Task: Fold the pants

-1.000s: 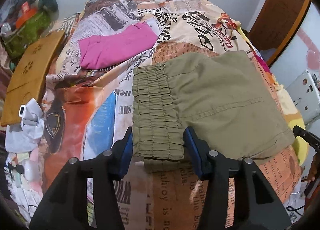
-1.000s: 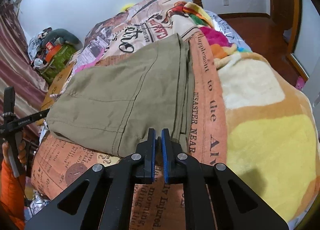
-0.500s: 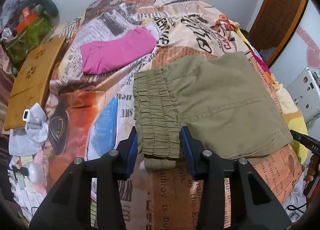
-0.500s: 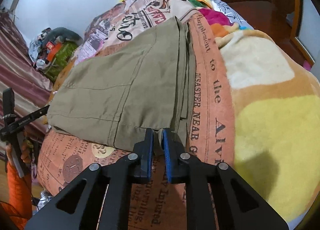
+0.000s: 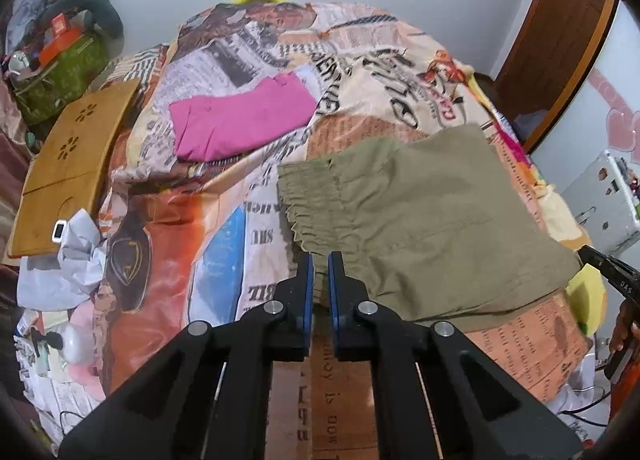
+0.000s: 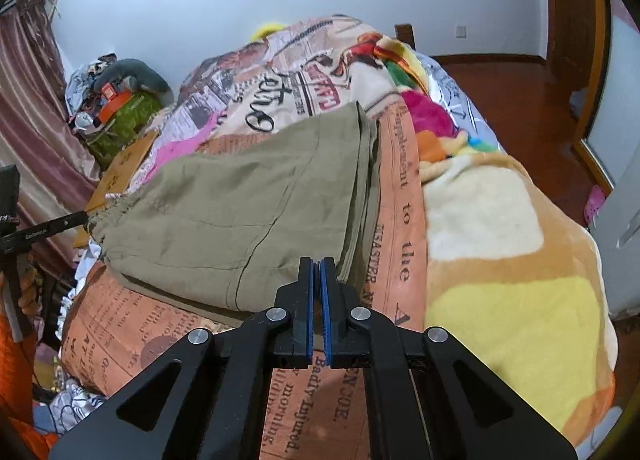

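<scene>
The olive pants (image 5: 420, 220) lie folded on the newspaper-print bedspread (image 5: 224, 220). The left gripper (image 5: 318, 260), jaws just closed, pinches the elastic waistband (image 5: 308, 204). The right gripper (image 6: 317, 264) pinches the opposite near corner, so both ends can lift together.

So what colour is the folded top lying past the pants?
Bright pink folded top, plain with no pattern; the left wrist view shows it best.

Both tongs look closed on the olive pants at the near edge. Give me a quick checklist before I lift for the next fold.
1. Left tongs clamped on the elastic waistband: ok, they have just been closing onto it.
2. Right tongs clamped on the olive pants near corner: ok.
3. All stacked layers caught at right corner: cannot tell.
4. Pants lying flat on bedspread: ok.
5. Pink garment apart from pants: ok.
</scene>
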Available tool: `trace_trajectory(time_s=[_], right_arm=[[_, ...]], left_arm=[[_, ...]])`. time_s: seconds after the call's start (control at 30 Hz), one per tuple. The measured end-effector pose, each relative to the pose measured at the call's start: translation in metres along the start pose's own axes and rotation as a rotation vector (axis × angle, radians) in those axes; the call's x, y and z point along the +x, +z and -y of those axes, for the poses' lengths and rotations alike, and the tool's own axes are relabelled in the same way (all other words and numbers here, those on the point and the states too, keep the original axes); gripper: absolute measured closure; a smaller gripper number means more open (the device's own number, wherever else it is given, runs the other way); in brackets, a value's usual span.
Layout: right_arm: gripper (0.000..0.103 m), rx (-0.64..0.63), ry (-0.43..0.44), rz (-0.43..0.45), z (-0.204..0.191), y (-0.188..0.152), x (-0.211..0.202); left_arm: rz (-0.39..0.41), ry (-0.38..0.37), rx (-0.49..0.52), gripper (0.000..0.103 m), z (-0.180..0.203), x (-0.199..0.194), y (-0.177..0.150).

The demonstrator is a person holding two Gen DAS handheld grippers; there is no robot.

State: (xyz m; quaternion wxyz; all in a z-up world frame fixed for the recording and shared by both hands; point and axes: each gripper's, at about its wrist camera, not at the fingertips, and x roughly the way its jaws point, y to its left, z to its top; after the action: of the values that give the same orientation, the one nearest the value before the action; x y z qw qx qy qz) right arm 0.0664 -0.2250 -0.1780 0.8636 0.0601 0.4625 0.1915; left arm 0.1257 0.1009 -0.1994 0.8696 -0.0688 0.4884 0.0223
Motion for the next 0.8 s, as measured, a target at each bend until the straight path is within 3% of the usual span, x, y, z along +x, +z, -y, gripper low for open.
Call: trace_trajectory(time_s=[0.1, 0.23, 0.47, 0.57, 0.63, 0.67, 0.7, 0.8], right_arm=[[0.100, -0.009, -0.013, -0.041, -0.001, -0.009, 0.012], [0.100, 0.021, 0.006, -0.109, 0.005, -0.022, 0.033], [0.098, -0.060, -0.083, -0.116, -0.009, -0.010, 0.028], [0.092, -0.084, -0.103, -0.074, -0.016, 0.004, 0.014], [0.074, -0.084, -0.073, -0.031, -0.023, 0.015, 0.003], [0.062, -0.093, -0.059, -0.012, -0.027, 0.018, 0.000], [0.057, -0.115, -0.042, 0.010, -0.036, 0.022, -0.004], [0.054, -0.171, 0.005, 0.008, -0.060, 0.030, 0.001]], left_arm=[[-0.049, 0.036, -0.007, 0.096, -0.006, 0.016, -0.010], [-0.133, 0.025, -0.035, 0.096, -0.016, 0.041, -0.026], [-0.111, 0.049, -0.041, 0.091, -0.019, 0.029, -0.020], [-0.065, 0.044, -0.045, 0.069, -0.017, 0.015, -0.010], [-0.019, 0.040, -0.032, 0.046, -0.010, 0.004, -0.003], [0.007, 0.035, -0.017, 0.043, -0.005, -0.001, 0.000], [0.025, 0.028, 0.000, 0.040, 0.001, -0.005, 0.003], [0.052, -0.006, 0.050, 0.029, 0.020, -0.011, 0.009]])
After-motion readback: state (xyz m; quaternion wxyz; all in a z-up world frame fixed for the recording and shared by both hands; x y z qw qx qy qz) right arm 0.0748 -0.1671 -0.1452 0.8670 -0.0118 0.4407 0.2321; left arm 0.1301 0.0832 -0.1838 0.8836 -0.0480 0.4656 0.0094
